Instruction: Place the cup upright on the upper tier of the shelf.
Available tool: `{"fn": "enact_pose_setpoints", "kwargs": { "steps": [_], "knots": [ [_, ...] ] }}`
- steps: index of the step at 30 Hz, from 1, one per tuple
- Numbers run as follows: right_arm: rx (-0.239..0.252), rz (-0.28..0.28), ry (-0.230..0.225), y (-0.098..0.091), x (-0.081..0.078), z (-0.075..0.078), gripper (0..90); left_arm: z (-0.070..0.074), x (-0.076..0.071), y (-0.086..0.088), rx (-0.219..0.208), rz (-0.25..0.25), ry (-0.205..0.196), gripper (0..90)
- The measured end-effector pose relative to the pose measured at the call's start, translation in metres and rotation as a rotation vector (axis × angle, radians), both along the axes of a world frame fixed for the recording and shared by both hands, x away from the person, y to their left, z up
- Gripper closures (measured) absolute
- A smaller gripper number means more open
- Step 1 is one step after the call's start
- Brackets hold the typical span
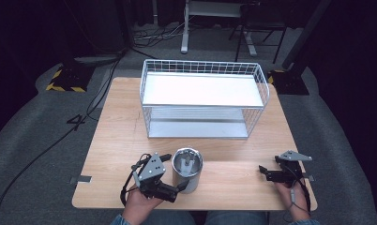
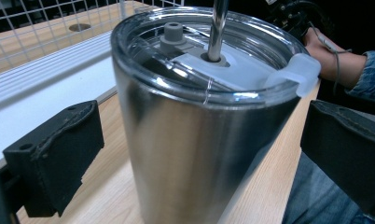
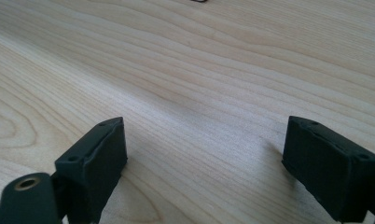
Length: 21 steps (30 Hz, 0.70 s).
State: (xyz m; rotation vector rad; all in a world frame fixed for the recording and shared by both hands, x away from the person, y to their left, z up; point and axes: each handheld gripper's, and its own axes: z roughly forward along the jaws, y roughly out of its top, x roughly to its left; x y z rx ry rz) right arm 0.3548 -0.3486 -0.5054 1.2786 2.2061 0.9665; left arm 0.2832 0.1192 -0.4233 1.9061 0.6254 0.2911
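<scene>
Cup [image 1: 187,169] of shiny metal stands upright on the wooden counter [image 1: 233,180], near the front edge and a bit left of the middle. It has a clear lid [image 2: 213,60] with a metal straw [image 2: 218,28] poking up through it.

Left tool [image 1: 177,183] is at the cup, low by its side. In the left gripper view the jaws are wide, one on each side of the cup. There is a gap between each jaw and the metal, so the tool is around the cup but not squeezing it.

Right tool [image 1: 263,172] is well apart from the cup, near the right front corner of the counter. Its jaws are wide too, and they hold nothing. In the right gripper view there is just bare wood [image 3: 213,93] between them. The tool is low over the counter; I cannot tell if it touches.

Behind the cup, toward the back of the counter, stands a white wire rack [image 1: 203,101] with two shelves. A hand [image 2: 330,56] in a blue sleeve shows behind the cup in the left gripper view
</scene>
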Motion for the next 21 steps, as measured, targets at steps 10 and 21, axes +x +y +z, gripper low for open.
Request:
{"fn": "enact_pose_setpoints", "kwargs": {
  "steps": [10, 21],
  "knots": [
    [0.002, -0.002, 0.003, 0.000, 0.000, 0.000, 13.7, -0.004, 0.008, -0.020, 0.004, 0.011, -0.003, 0.0],
    [0.002, -0.001, 0.003, 0.000, 0.000, 0.000, 13.7, -0.009, 0.016, -0.032, -0.005, 0.033, -0.008, 0.0]
  ]
}}
